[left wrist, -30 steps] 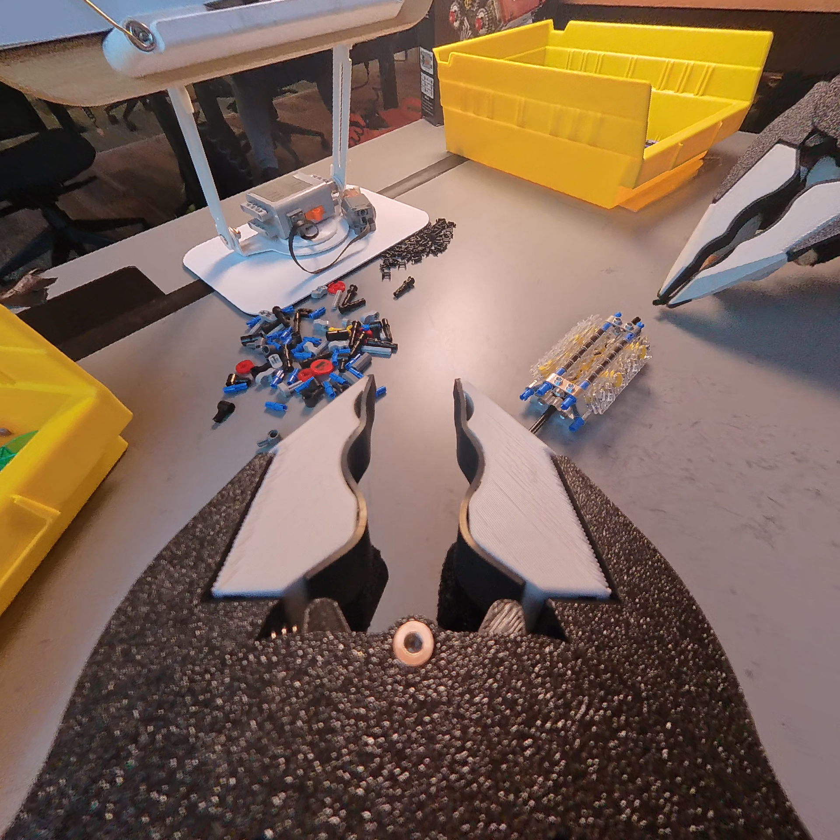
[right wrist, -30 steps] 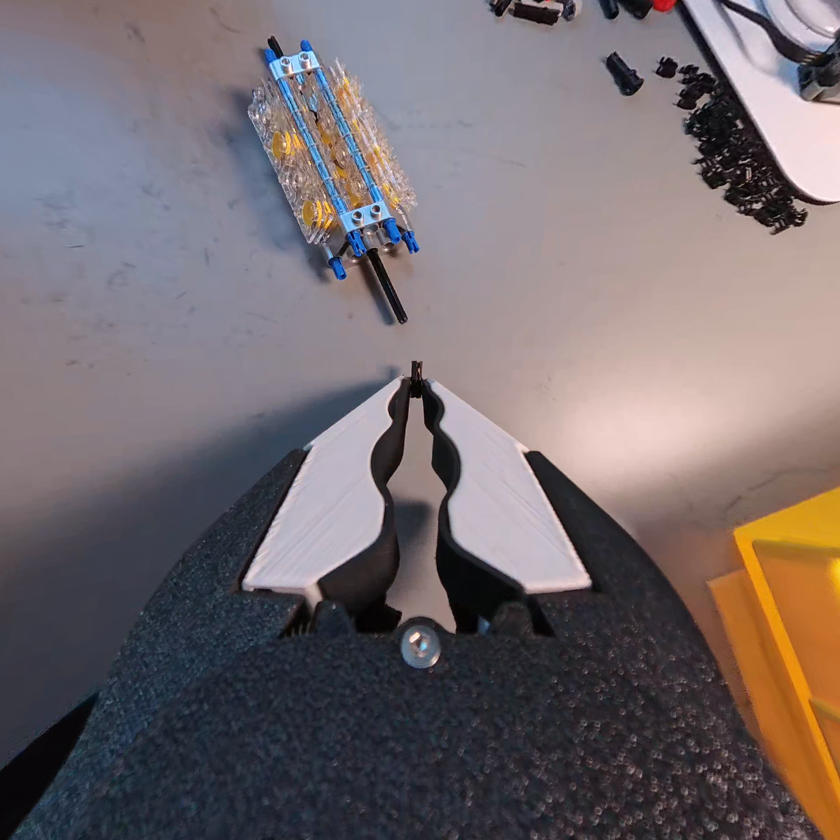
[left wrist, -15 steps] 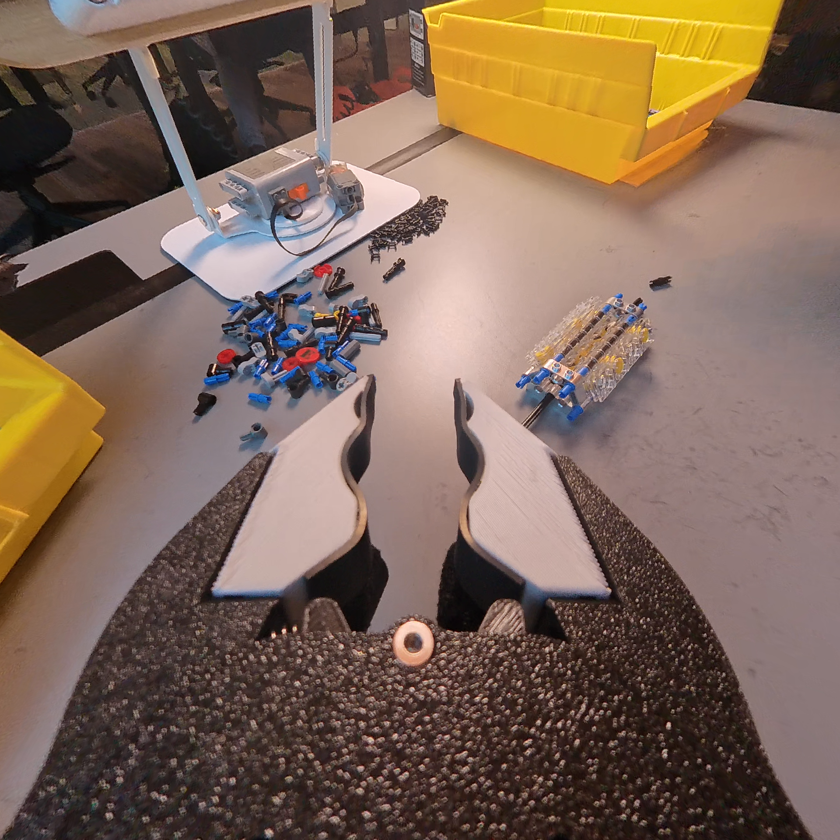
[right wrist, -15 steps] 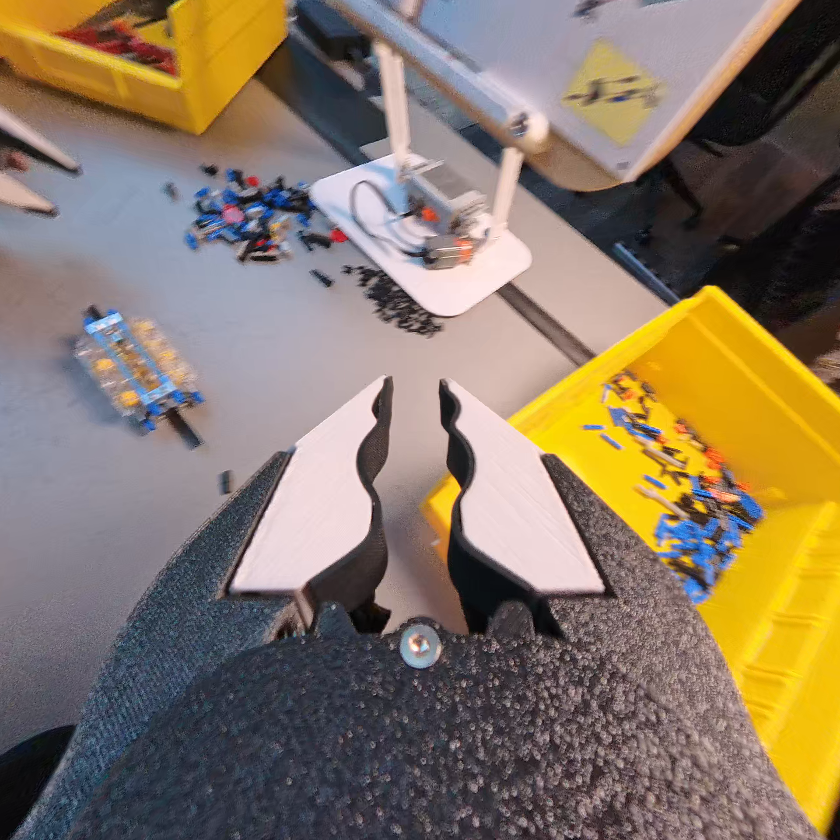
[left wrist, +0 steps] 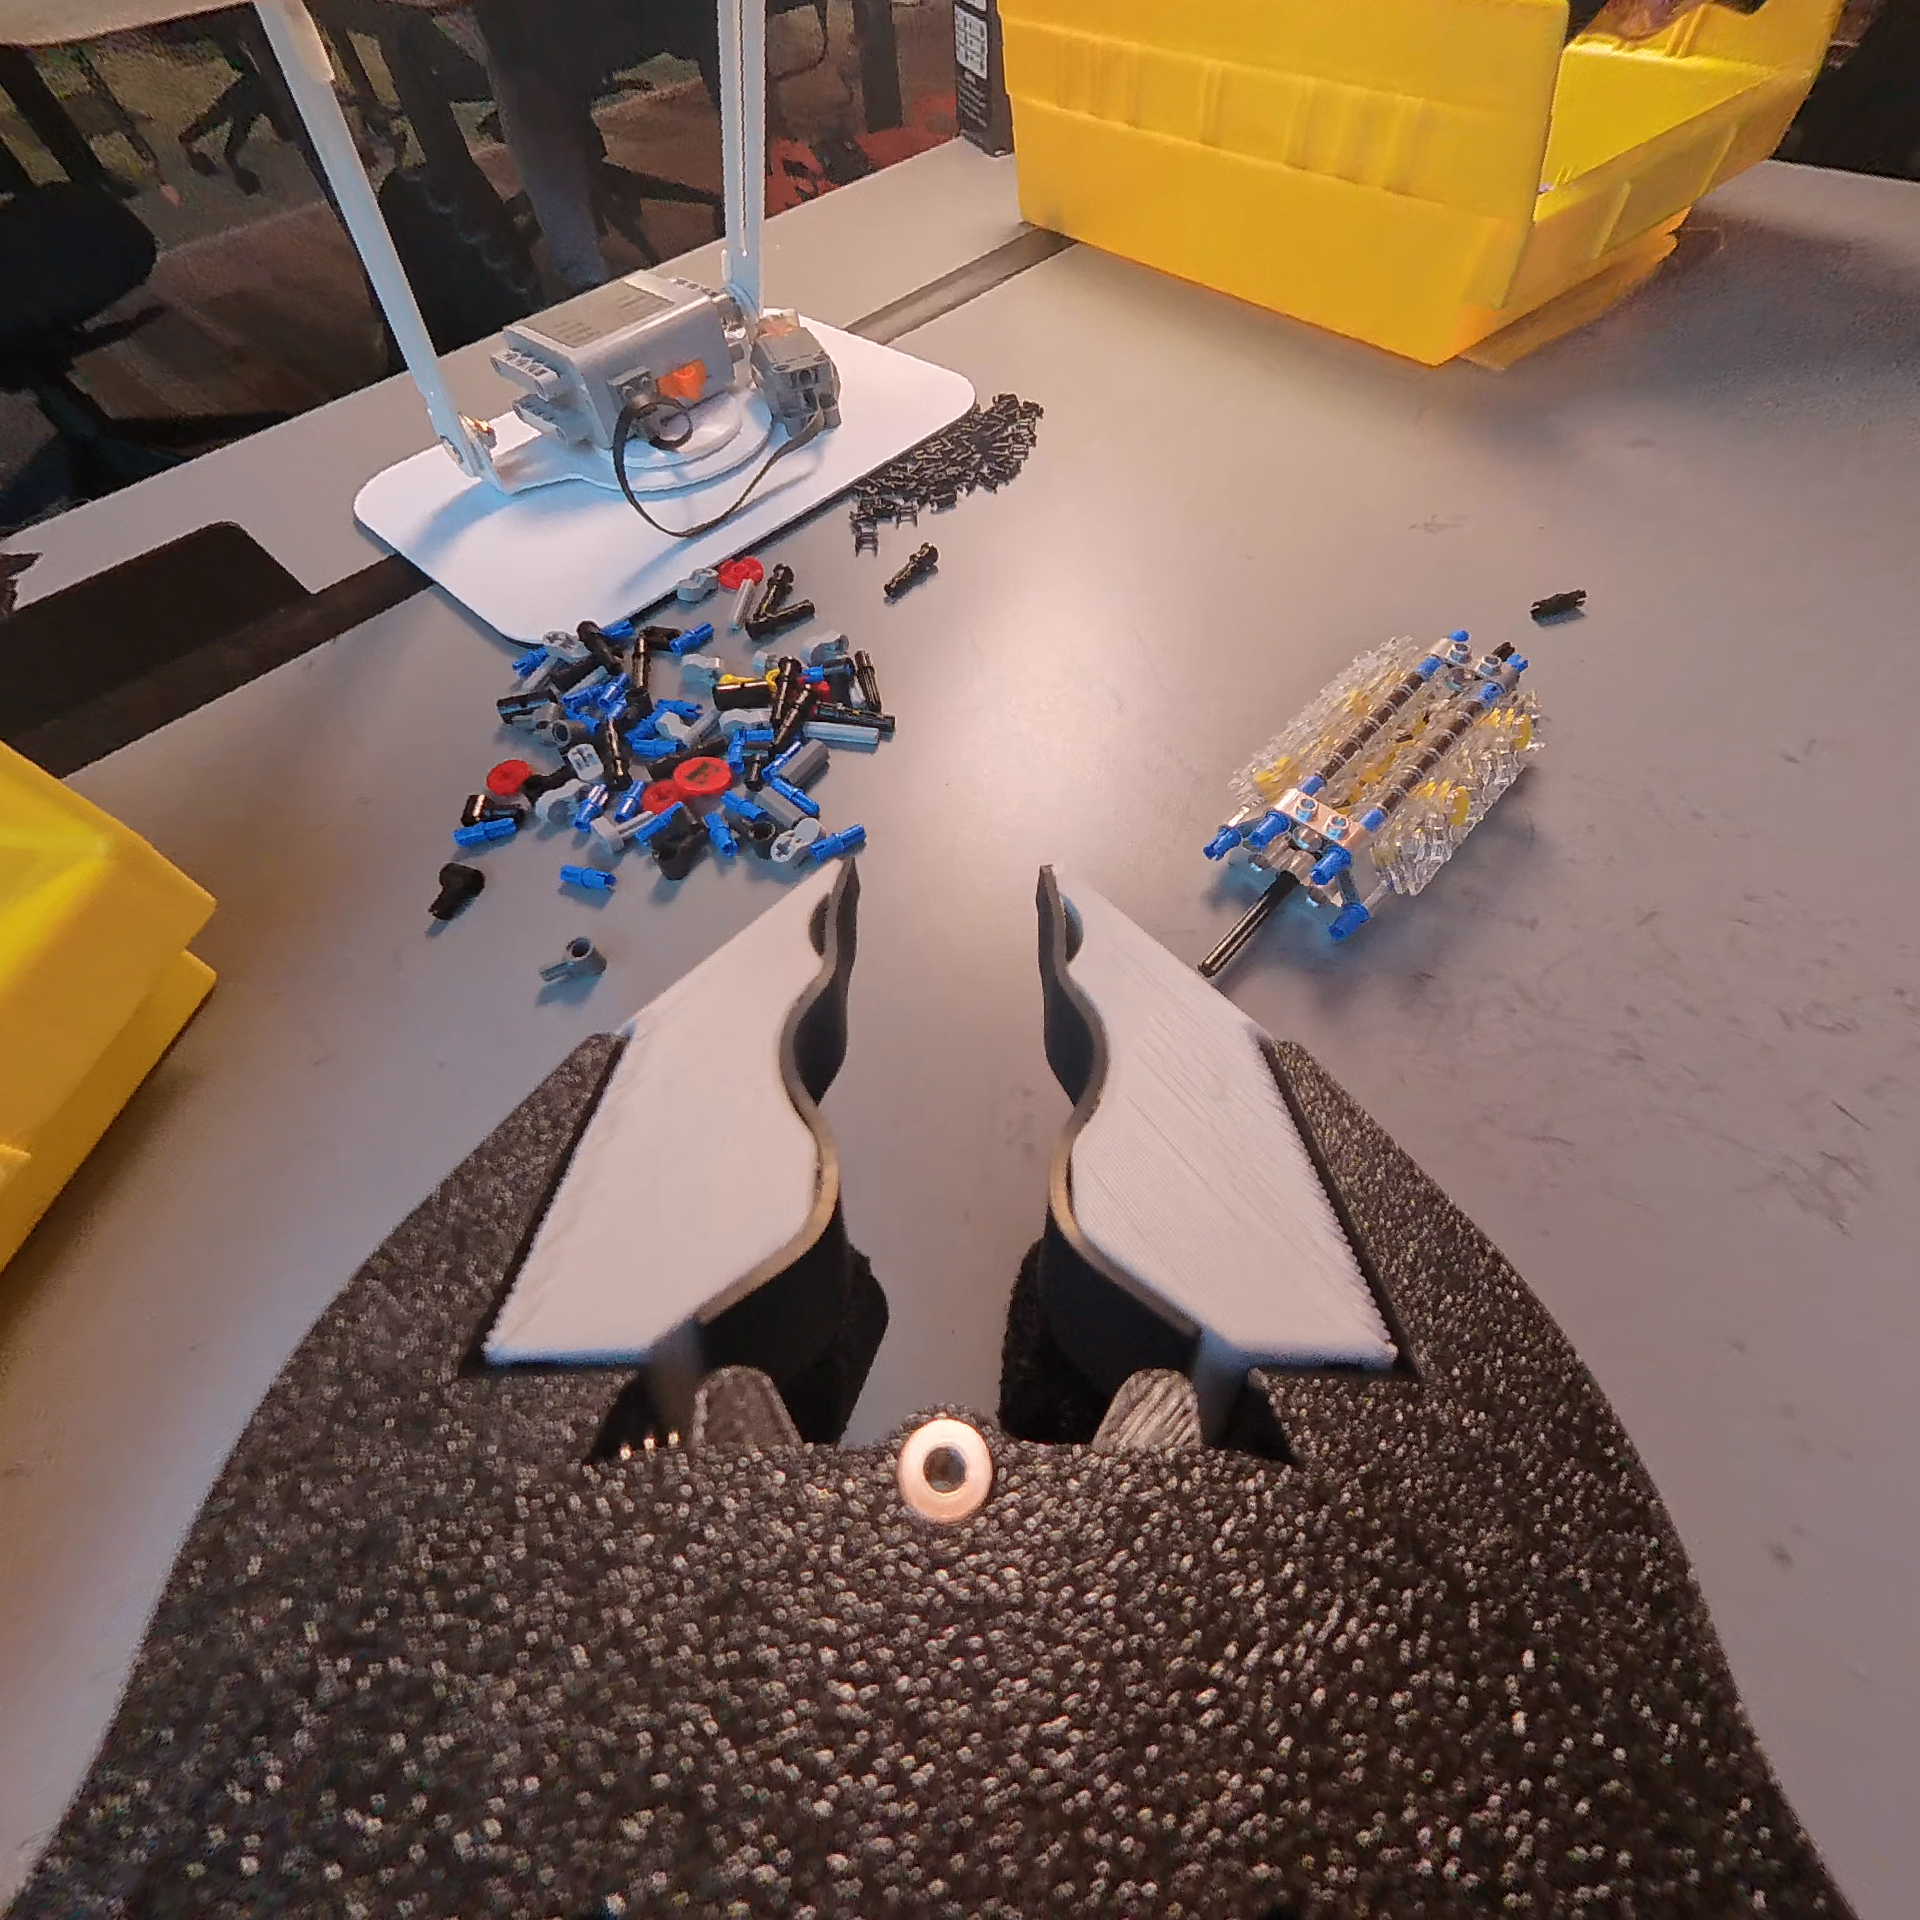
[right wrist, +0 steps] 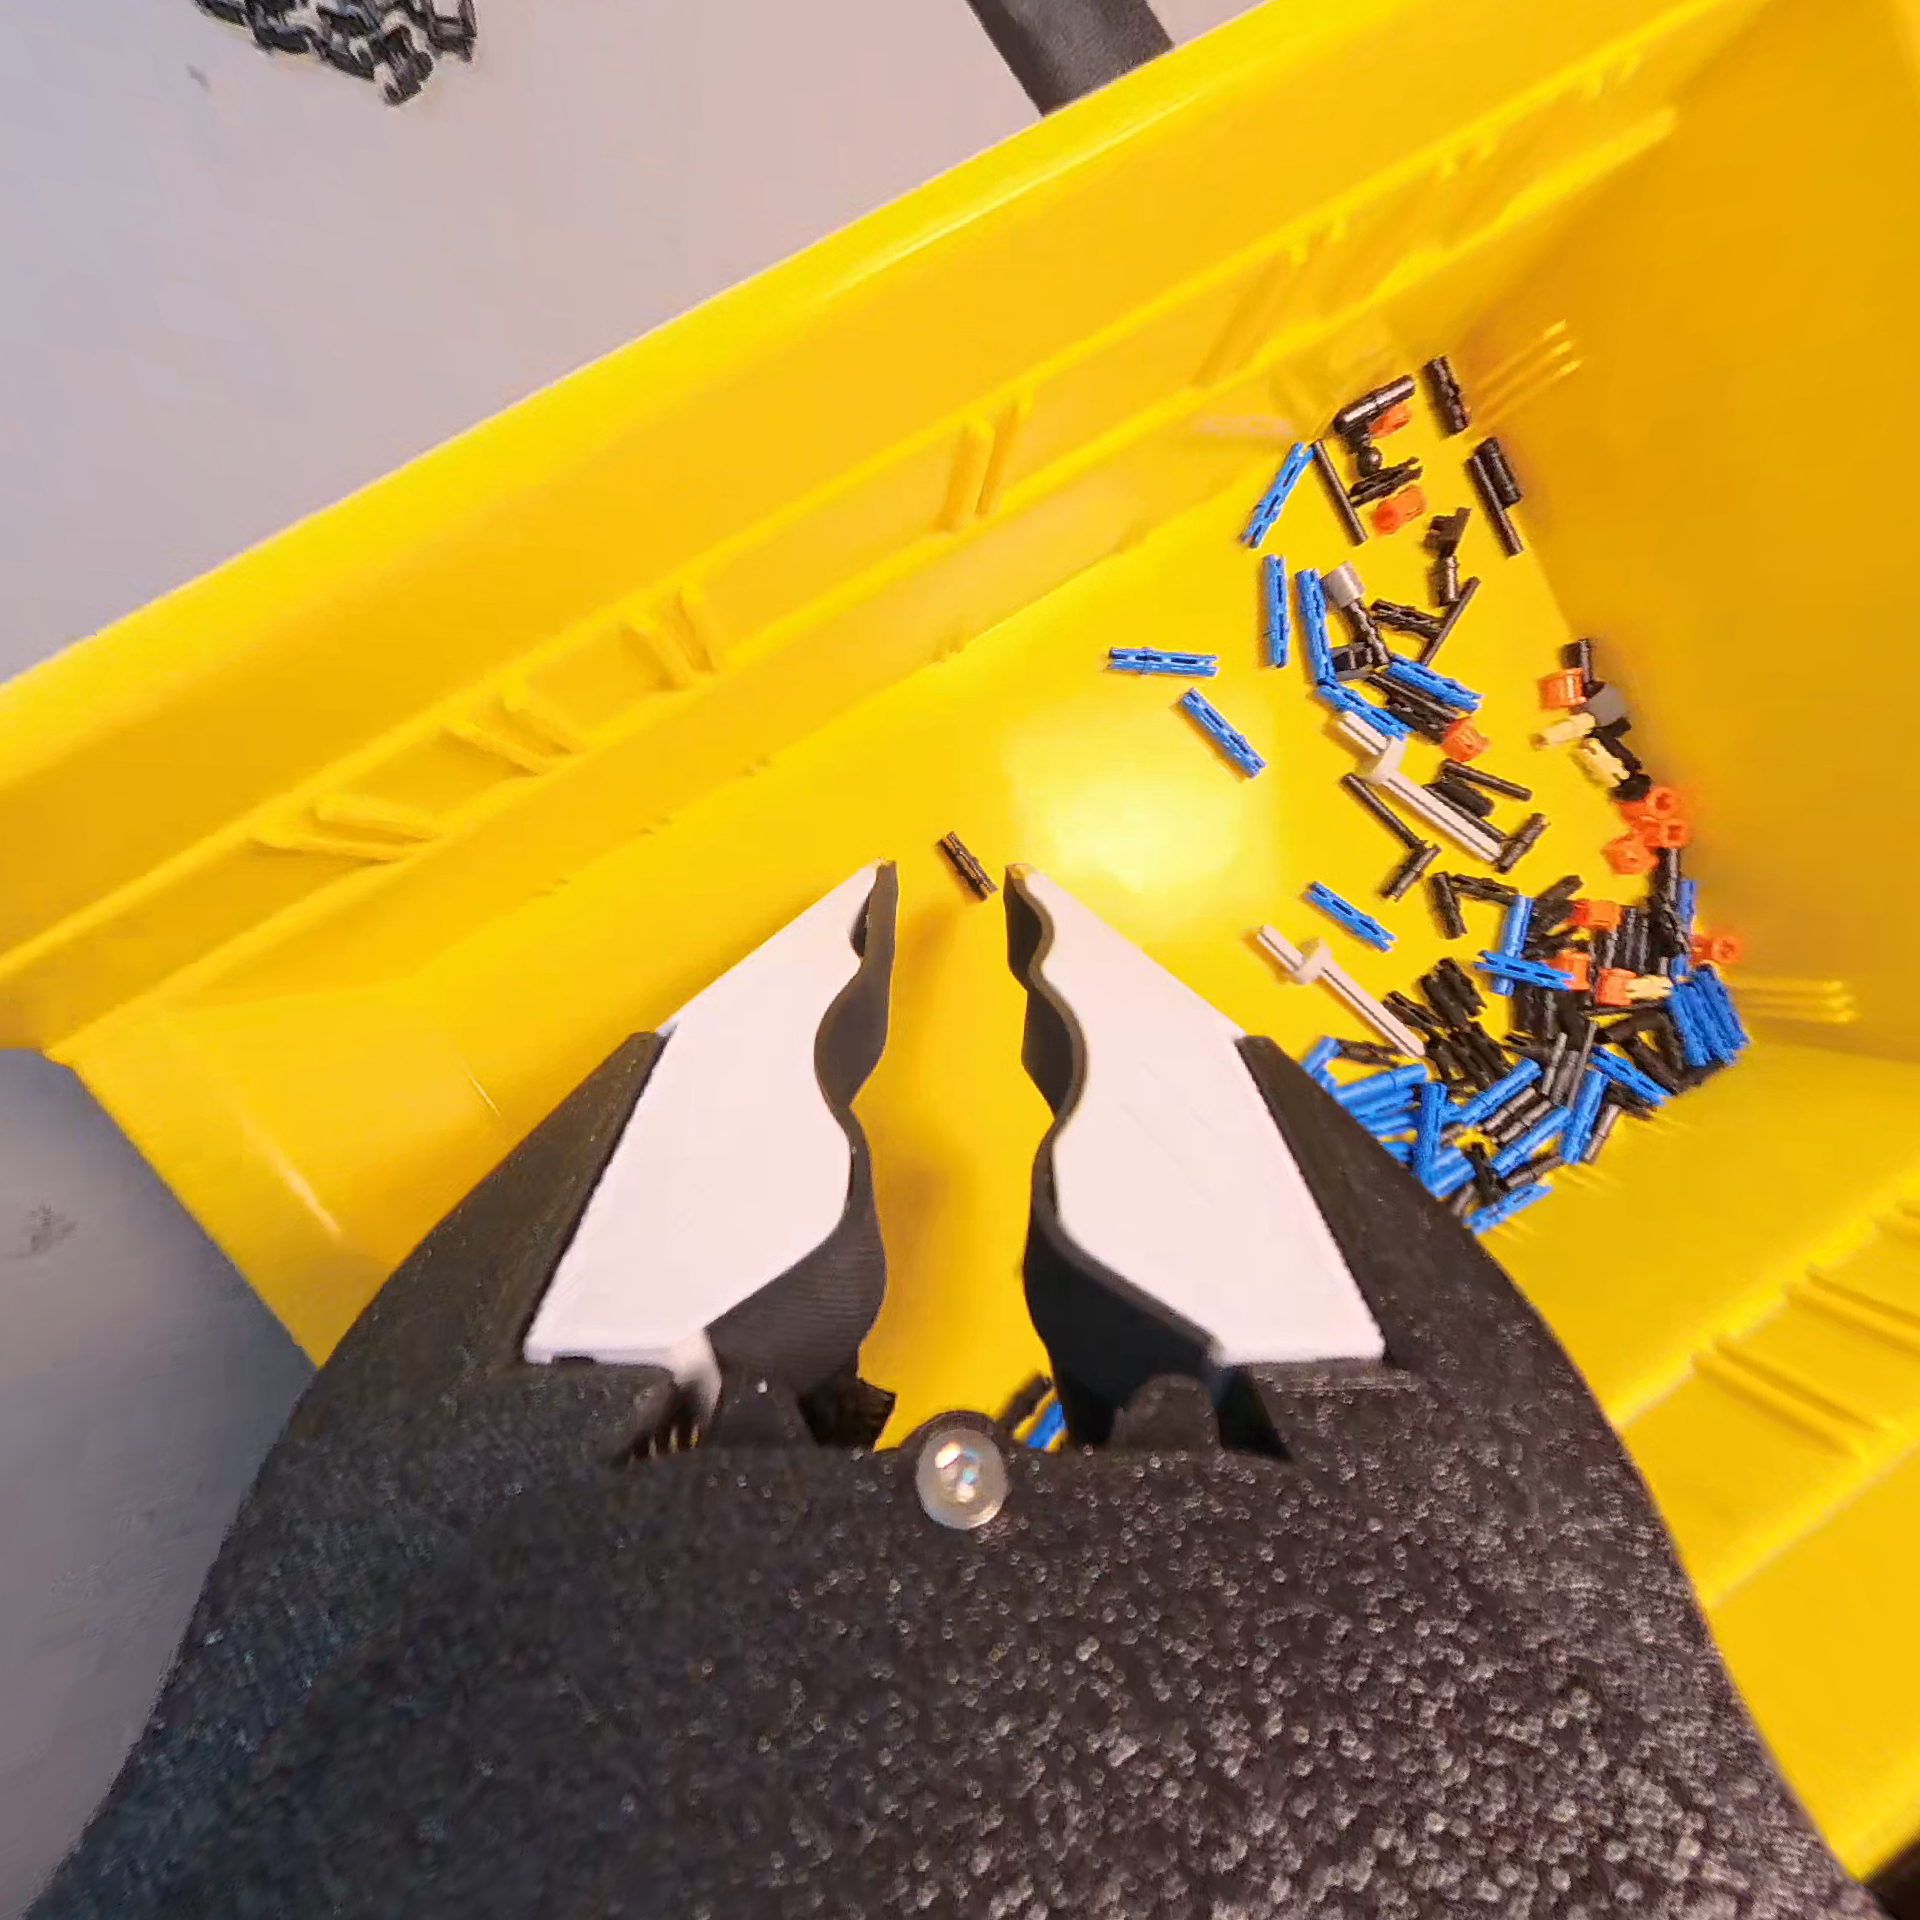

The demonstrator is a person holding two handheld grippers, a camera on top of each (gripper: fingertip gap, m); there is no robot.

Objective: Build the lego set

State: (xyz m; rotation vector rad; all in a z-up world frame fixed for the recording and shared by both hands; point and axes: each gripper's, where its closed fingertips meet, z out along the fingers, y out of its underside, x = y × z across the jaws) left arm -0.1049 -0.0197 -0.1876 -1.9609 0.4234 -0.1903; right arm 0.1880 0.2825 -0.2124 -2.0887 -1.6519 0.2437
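My left gripper (left wrist: 948, 881) is open and empty, low over the grey table, just short of a heap of small blue, black, red and grey building pins (left wrist: 681, 748). A clear toothed roller assembly with blue pins and a black axle (left wrist: 1377, 774) lies to its right. A lone black pin (left wrist: 1558, 603) lies beyond it. My right gripper (right wrist: 943, 878) is open and empty inside a yellow bin (right wrist: 727, 520). A small black pin (right wrist: 966, 864) lies on the bin floor between its tips. Many blue, black and orange pins (right wrist: 1507, 935) are piled to the right.
A white stand base (left wrist: 582, 520) carries a grey battery box with a motor and cable (left wrist: 644, 358). A pile of tiny black links (left wrist: 956, 457) lies by it. Yellow bins stand at the back right (left wrist: 1299, 177) and the left edge (left wrist: 73, 987). The tips of one gripper are about 45 cm away from the tips of the other.
My right gripper held a small black pin by the roller, opened, and swung away over the yellow bin. A black pin now lies on the table past the roller. The left gripper shifted slightly.
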